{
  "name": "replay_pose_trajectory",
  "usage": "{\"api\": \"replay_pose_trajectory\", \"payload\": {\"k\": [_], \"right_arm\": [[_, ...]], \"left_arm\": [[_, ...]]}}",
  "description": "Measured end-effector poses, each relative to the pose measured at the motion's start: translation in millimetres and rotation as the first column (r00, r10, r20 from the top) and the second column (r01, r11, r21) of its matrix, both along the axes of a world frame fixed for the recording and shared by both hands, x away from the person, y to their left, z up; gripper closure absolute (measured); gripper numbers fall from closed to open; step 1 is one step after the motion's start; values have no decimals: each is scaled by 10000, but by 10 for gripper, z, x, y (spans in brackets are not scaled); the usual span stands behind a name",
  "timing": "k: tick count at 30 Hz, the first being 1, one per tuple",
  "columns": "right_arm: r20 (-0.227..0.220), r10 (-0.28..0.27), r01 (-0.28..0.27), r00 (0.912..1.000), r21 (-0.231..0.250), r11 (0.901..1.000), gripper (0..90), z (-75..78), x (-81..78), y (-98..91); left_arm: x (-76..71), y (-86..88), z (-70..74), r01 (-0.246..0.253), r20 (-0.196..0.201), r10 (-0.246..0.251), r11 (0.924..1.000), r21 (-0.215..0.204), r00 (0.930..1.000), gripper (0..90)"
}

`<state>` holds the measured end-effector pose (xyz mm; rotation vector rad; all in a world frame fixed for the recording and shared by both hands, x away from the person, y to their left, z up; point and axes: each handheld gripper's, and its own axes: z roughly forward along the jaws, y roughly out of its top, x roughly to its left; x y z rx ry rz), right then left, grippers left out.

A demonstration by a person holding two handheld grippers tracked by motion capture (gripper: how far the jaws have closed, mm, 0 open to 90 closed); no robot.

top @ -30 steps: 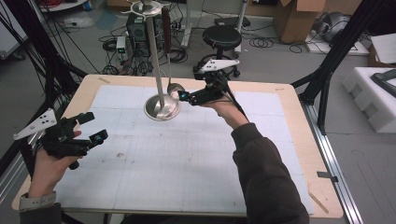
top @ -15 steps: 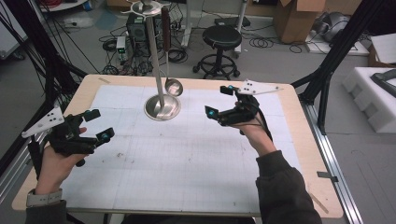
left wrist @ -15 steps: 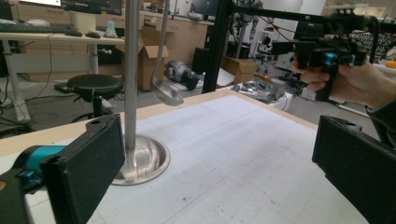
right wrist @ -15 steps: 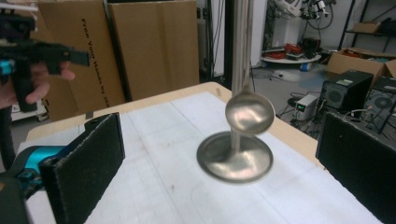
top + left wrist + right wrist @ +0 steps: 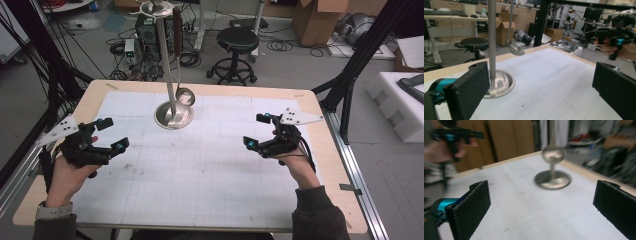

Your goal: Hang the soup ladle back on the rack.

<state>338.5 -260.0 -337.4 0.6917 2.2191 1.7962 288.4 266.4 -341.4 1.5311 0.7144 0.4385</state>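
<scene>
A steel stand (image 5: 173,114) with a round base and a tall pole rises at the table's back middle. A metal ladle (image 5: 184,96) hangs from the stand's top, its bowl just above the base; the left gripper view shows the ladle (image 5: 514,47) beside the pole (image 5: 491,37). My left gripper (image 5: 108,134) is open at the table's left, held low, nothing between its jaws. My right gripper (image 5: 258,130) is open at the right, well clear of the stand, also empty. In the blurred right gripper view the stand (image 5: 552,179) and ladle bowl (image 5: 553,153) lie ahead.
A white gridded mat (image 5: 210,165) covers most of the wooden table (image 5: 334,175). A black stool (image 5: 237,41), cables and boxes stand on the floor behind. A black frame post (image 5: 350,80) rises at the right back corner.
My right gripper let go of the ladle at the stand and drew back right and toward me, now open and empty. The ladle stays hanging. The left gripper barely shifted.
</scene>
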Motion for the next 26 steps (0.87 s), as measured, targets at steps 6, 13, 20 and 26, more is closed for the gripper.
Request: {"api": "replay_pose_trajectory", "payload": {"k": [6,13,20,26], "right_arm": [[20,15,-15,10000,-138,9999,0,-83,-166,-229],[403,-902,921,9951,-470,9946,0,-112,-324,-525],[252,-1653,1655,9859,-72,9862,0,-153,-392,-796],[51,-2120,2116,9773,404,9765,0,-181,-413,-988]], "left_arm": [[10,-27,-30,75,-82,-75,10000,-35,9999,17],[17,-40,-40,90,-138,-89,9999,56,9999,17],[27,-54,-64,-203,-70,209,9975,684,9998,17],[46,-77,-86,-103,-142,115,9965,831,9998,17]]}}
